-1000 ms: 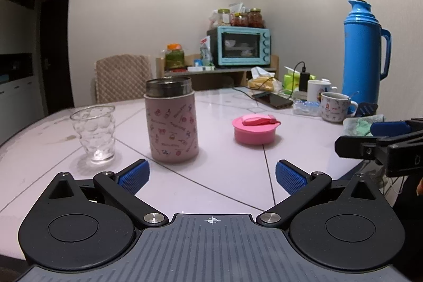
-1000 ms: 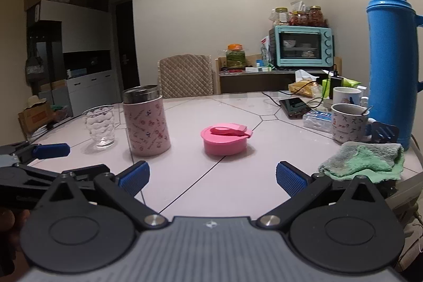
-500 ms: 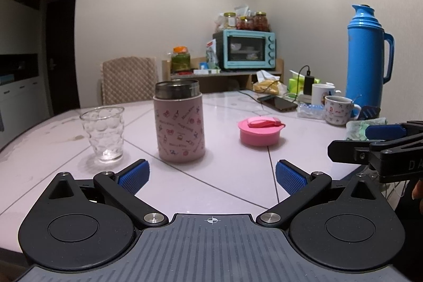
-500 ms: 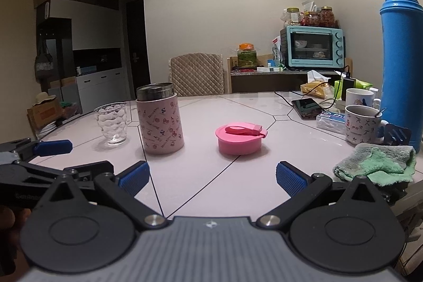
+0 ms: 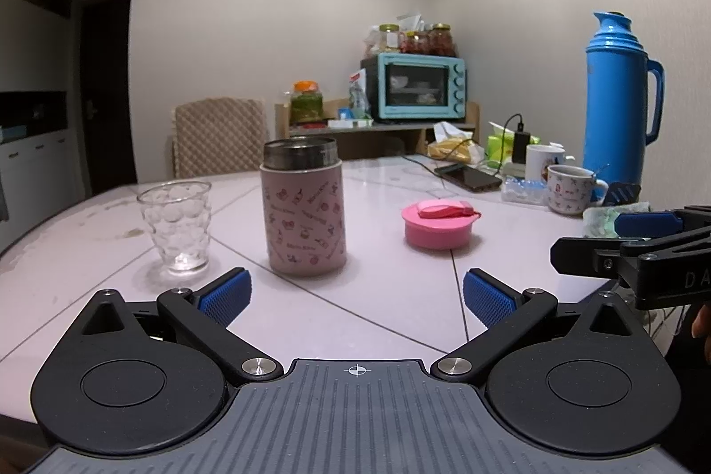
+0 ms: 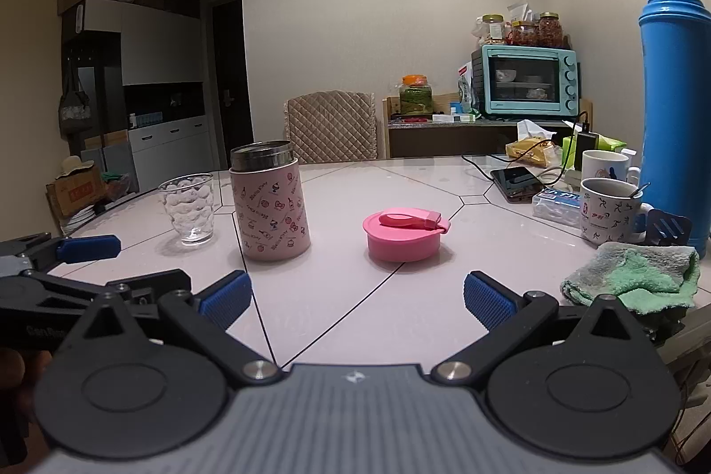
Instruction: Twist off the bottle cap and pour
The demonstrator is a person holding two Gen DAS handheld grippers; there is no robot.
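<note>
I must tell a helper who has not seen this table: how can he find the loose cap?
Start at the pale round table. Between the pink patterned bottle and the green cloth lies the pink cap. It is low, round, plain pink, with a folded strap on top.

Right gripper body (image 5: 666, 274): white letters "DA" are showing, the rest cut off.
Pink flask (image 6: 270, 207): small printed words are blurring, unreadable.
</note>
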